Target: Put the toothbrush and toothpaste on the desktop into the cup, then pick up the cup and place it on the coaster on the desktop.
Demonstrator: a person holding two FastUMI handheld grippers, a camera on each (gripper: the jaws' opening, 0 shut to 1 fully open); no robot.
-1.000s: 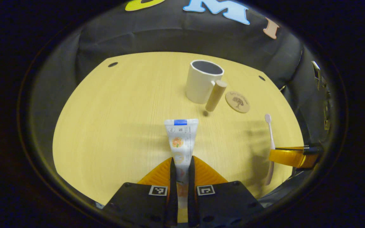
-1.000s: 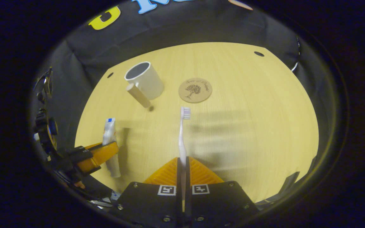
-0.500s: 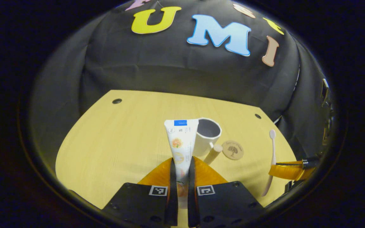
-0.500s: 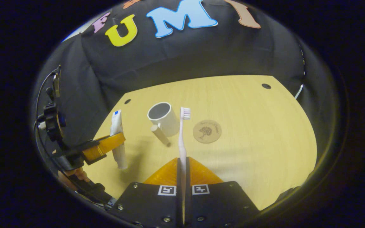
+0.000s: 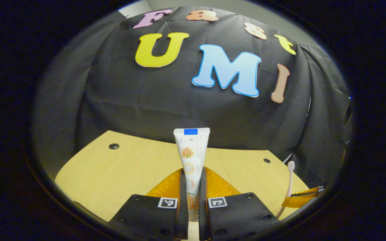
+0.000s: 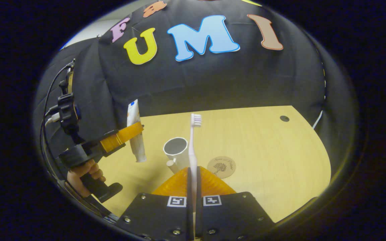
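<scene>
on our left, the left tongs [image 5: 190, 187] are clamped on the paste [image 5: 191, 157], which stands up between the fingers with its flat crimped end on top; in the right gripper view the same tongs show off to the left, held in a hand [image 6: 82, 172], the tube hanging cap-down and well above the desk [image 6: 263, 140]. we judge we hold it upright like this so the narrow cap end can drop straight into the cup [image 6: 176, 152]. the tube is soft, glossy plastic, wedge-shaped, so a firm pinch near the middle keeps it from sliding. moving right, the right tongs [image 6: 193, 182] are pinched nearly closed on the brush [image 6: 192, 147], gripping the lower handle with the bristled head up. the brush is a thin, smooth, stiff stick, easy to twist in a grip, so we take it low and keep it vertical. just ahead of these tongs and a little left sits the cup, a matte cylinder with a round peg handle, open and empty as far as we can tell. just right of it lies the coaster [image 6: 221, 166], a flat wooden-looking disc with a printed tree. both items are lifted; neither is in the cup yet.
</scene>
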